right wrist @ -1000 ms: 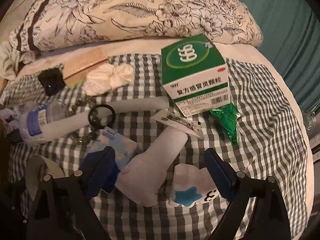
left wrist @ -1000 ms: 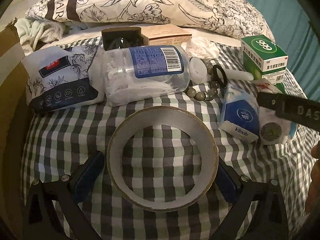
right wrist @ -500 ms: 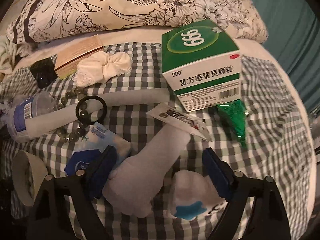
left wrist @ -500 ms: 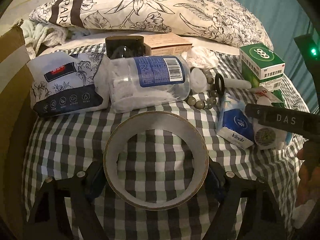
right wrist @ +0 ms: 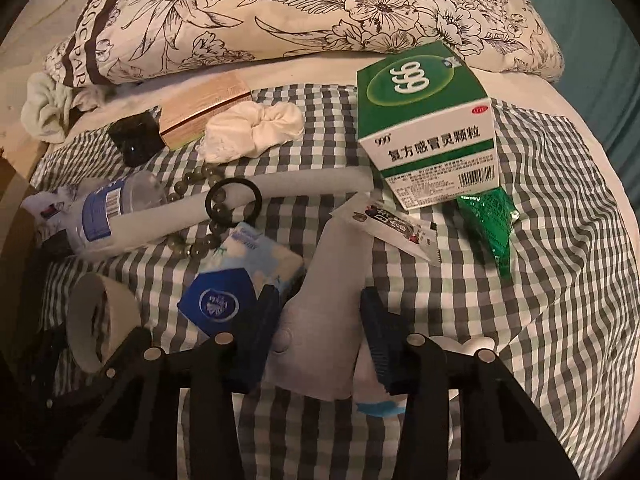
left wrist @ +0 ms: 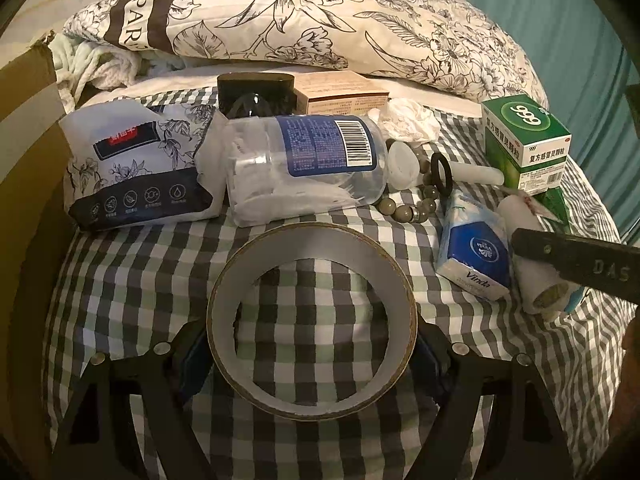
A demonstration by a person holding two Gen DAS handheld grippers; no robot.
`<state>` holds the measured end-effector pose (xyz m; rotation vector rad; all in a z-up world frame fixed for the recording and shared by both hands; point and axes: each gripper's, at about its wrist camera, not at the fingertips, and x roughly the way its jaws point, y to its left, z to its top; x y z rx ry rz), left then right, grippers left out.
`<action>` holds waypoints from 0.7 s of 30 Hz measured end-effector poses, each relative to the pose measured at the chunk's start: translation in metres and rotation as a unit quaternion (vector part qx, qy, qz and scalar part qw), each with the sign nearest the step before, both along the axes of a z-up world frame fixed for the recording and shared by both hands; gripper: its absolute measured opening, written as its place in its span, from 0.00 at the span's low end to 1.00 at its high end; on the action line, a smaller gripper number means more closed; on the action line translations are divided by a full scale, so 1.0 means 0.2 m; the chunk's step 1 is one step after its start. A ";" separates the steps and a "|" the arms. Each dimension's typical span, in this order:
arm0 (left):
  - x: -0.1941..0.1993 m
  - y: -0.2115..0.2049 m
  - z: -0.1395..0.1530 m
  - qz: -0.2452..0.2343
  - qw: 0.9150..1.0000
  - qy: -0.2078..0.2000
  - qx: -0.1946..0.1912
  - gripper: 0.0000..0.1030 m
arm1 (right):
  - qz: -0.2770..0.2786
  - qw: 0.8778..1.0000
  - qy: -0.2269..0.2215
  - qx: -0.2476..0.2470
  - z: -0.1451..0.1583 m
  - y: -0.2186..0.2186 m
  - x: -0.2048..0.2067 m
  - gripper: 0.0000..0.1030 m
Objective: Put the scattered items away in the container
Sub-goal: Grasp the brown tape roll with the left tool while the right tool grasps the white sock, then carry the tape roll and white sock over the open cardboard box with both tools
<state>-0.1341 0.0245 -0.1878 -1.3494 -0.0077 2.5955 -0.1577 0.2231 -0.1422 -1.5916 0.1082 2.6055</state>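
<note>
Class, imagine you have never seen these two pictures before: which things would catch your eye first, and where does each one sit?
Probably the big tape roll, standing on edge on the checked bedspread with the left gripper shut on it. Next, the bright green medicine box at the back right, below the floral pillow. Then the pale sock in front, the right gripper closed on it.

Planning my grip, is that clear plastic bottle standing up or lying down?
Lying down. The clear plastic bottle rests on its side on the checkered cloth, cap end pointing right.
</note>
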 end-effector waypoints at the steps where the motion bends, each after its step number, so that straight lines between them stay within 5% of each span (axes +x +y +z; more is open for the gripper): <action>1: 0.00 0.00 0.00 0.000 1.000 0.000 -0.001 0.81 | 0.003 1.000 -0.001 0.000 -0.01 0.00 0.00 0.43; 8: 0.01 0.01 -0.02 -0.004 1.000 0.001 -0.009 0.82 | -0.001 0.999 0.000 -0.038 -0.12 0.05 -0.05 0.47; 21: 0.04 -0.05 0.06 0.028 0.999 0.007 -0.015 0.81 | 0.022 0.999 0.011 -0.043 0.08 0.03 0.16 0.43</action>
